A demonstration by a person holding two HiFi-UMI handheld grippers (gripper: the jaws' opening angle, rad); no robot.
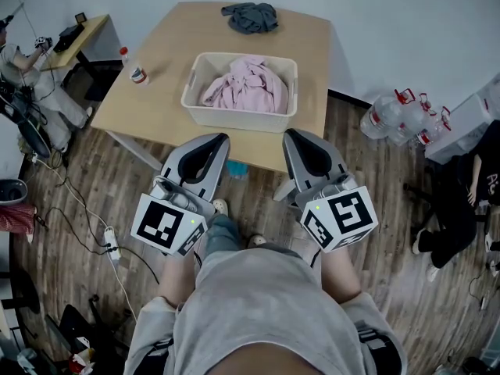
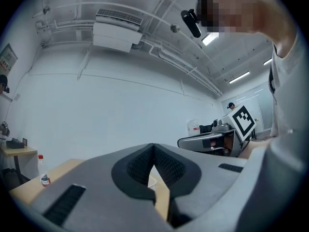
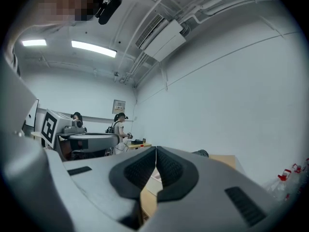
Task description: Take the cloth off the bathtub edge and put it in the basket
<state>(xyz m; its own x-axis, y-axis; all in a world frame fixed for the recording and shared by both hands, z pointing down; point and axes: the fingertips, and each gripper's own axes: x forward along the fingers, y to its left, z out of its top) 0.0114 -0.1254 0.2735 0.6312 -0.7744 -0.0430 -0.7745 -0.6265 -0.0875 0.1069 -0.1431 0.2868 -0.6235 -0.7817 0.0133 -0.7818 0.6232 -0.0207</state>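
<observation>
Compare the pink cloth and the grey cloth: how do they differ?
The pink cloth lies in the basket; the grey cloth lies on the table beyond it, by the far edge. The pink cloth is the larger heap; the grey cloth a smaller, darker bundle. Both are crumpled.

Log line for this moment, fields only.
left gripper shut, empty | right gripper shut, empty | pink cloth in basket | grey cloth on table beyond basket
</observation>
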